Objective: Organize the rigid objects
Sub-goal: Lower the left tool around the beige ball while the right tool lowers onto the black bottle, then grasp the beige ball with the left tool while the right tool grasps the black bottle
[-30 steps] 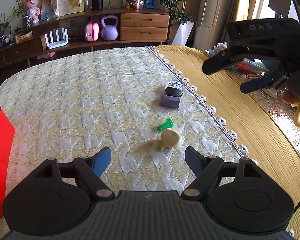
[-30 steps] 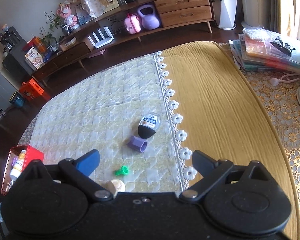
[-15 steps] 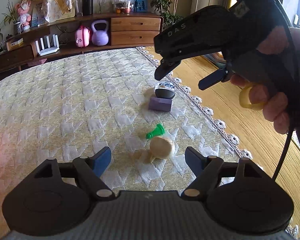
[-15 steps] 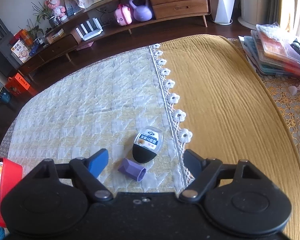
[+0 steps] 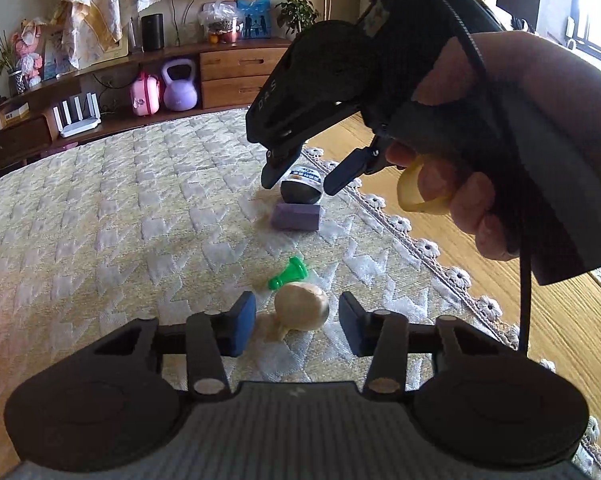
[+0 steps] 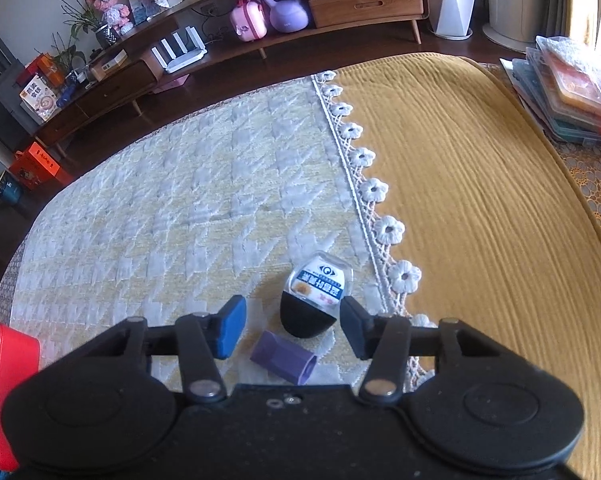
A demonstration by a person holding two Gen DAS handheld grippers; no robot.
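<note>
Left wrist view. My left tongs (image 5: pixel 296 326) are spread wide and empty, low over the quilted cream cloth (image 5: pixel 120 216), its raised weave soft and nubbly. Between the fingertips, and touching neither, lies a beige rounded piece (image 5: pixel 301 311) with a short stub, smooth and matte. Just beyond it a green plastic cone-shaped piece (image 5: pixel 287 273) lies on its side. Farther off sits a purple block-like tube (image 5: pixel 296 217), and touching its far side a black-bottomed case (image 5: pixel 301 187) with a printed label. My right tongs (image 5: pixel 298 182) hang over that case, parted, gripping nothing.

Right wrist view. The case (image 6: pixel 315 297) shows a clear domed top above a glossy black base; it sits near the right fingertip, off centre in the gap. The purple tube (image 6: pixel 284 357) proves hollow and faceted, lying on its side. A flower-lace trim (image 6: pixel 374 192) divides the cream cloth from a ribbed mustard cloth (image 6: pixel 480 200). A red box (image 6: pixel 14 380) stands at the far left, already holding items.

Step in hand, as I judge it: both tongs are lining up for a pick. Next, each should centre, lower and close, then carry, probably to the red box. The round beige piece may roll.
</note>
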